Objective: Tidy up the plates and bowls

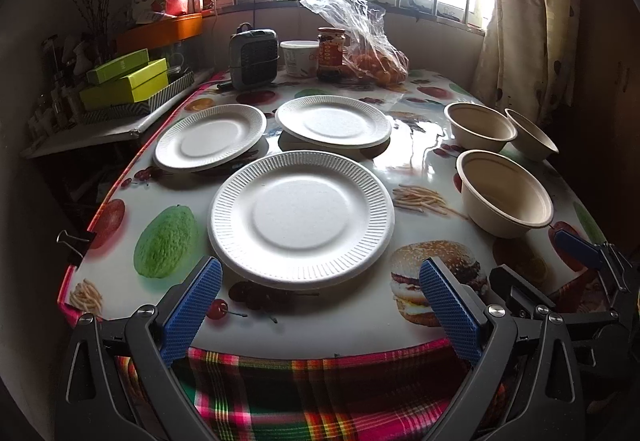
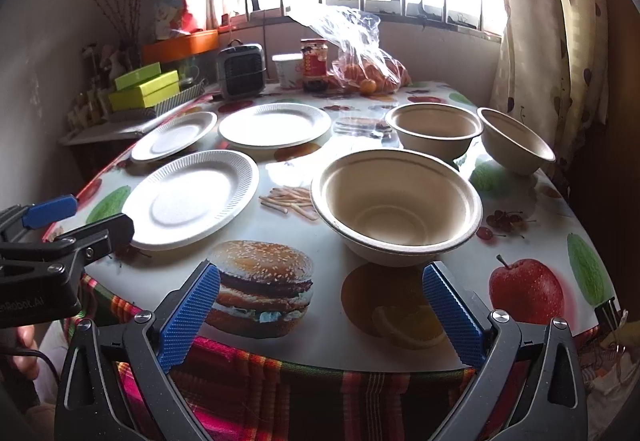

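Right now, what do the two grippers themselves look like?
Both match: the left gripper and right gripper have dark grey angular metal frames with triangular cut-outs and silver screws, and jaws faced with ribbed blue pads. The right view shows partial white lettering on the left gripper's black body and a black cable below it.

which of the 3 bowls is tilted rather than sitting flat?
The far right bowl, by the curtain. Its rim slants with the opening tipped to one side, while the near bowl and the middle bowl sit level on the table.
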`<state>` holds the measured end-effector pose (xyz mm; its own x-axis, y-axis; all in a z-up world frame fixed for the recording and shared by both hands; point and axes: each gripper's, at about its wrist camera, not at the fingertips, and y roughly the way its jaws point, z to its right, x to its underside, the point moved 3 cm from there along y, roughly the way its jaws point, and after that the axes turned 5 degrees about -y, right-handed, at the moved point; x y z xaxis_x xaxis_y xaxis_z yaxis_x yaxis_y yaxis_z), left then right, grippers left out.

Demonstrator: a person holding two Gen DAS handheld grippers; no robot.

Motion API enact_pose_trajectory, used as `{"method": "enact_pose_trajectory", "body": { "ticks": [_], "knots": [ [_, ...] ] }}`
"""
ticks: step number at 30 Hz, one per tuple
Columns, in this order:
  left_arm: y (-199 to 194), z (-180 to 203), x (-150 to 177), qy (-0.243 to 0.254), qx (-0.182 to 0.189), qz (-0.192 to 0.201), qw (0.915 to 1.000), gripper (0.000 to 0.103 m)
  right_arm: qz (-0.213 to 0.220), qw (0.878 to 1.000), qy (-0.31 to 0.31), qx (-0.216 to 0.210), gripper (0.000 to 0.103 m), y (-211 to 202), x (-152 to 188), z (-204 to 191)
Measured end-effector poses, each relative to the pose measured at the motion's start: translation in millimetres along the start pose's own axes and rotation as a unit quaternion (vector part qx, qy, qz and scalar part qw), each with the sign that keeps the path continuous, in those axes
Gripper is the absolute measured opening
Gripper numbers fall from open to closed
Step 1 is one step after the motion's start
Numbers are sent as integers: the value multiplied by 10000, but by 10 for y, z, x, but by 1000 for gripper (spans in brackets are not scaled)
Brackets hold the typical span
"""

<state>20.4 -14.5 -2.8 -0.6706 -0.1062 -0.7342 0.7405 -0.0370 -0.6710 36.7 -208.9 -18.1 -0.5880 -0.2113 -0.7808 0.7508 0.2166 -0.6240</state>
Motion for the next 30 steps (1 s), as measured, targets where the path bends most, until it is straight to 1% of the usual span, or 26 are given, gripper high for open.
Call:
{"method": "enact_pose_trajectory", "body": {
  "ticks": [2,6,9,11,13,23,30],
  "knots": [
    [-4,-23,15,-59,-32,-17,10000,100,39,10000,-13,32,103,-17,2,-16],
    [-50,-96,26,-162,-467,74,9988,100,97,9999,34,40,103,-56,3,-9],
    [-60,-125,35,-262,-315,50,9991,100,-23,9999,124,-68,103,-50,26,-20],
    [-75,-124,40,-246,-403,91,9988,100,-45,9998,171,-111,103,-51,30,-26],
    [-82,-123,39,-207,-462,99,9987,100,-16,9999,153,-65,103,-63,28,-37],
    [-49,-169,54,-356,-420,-4,9985,100,-115,9996,229,-126,103,-37,46,-41],
    [-28,-141,57,-279,-437,-24,9986,100,-149,9995,271,-96,103,-22,58,-33]
  ]
}}
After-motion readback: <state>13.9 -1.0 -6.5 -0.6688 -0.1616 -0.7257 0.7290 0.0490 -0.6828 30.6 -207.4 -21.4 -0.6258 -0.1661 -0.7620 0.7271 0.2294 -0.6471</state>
